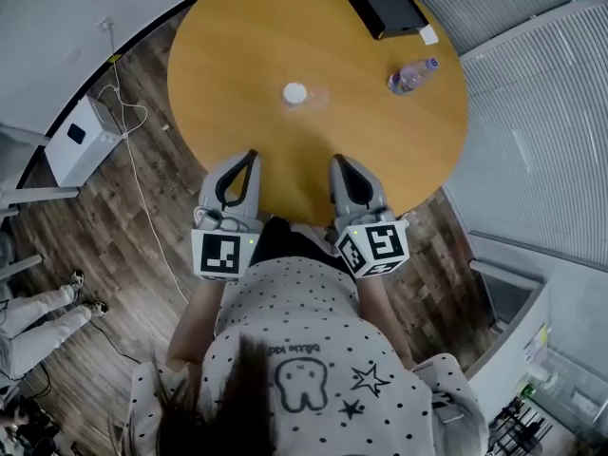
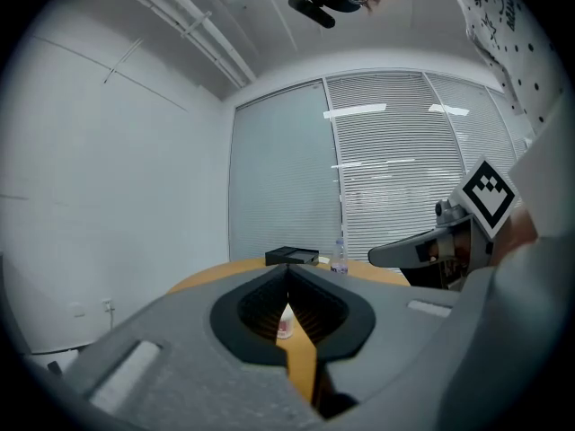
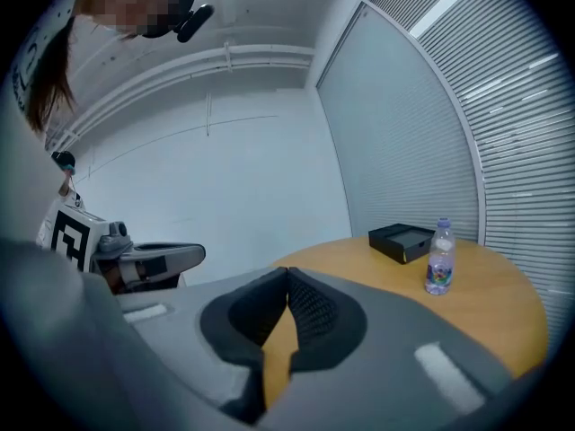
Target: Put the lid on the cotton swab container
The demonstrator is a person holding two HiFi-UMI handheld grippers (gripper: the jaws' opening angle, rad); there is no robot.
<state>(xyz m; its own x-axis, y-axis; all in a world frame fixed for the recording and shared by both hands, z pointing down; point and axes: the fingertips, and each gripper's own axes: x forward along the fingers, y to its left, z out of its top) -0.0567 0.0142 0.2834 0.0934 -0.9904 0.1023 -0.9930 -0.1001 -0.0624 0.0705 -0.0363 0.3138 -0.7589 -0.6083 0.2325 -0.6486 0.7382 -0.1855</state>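
The cotton swab container (image 1: 294, 94) is a small round white thing near the middle of the round wooden table (image 1: 237, 46). A faint clear round piece (image 1: 318, 97) lies just to its right. In the left gripper view the container (image 2: 285, 322) shows small and far off, through the gap below the jaw tips. My left gripper (image 1: 251, 157) (image 2: 287, 268) and right gripper (image 1: 338, 161) (image 3: 287, 270) hover side by side over the table's near edge. Both point at the container from well short of it. Each has its tips together with nothing between them.
A black box (image 1: 383, 3) (image 3: 402, 240) lies at the table's far side, with a small water bottle (image 1: 411, 76) (image 3: 438, 259) on the table's right part. A white unit (image 1: 81, 139) and cables sit on the wooden floor at left. A bystander's legs (image 1: 38, 307) are at far left.
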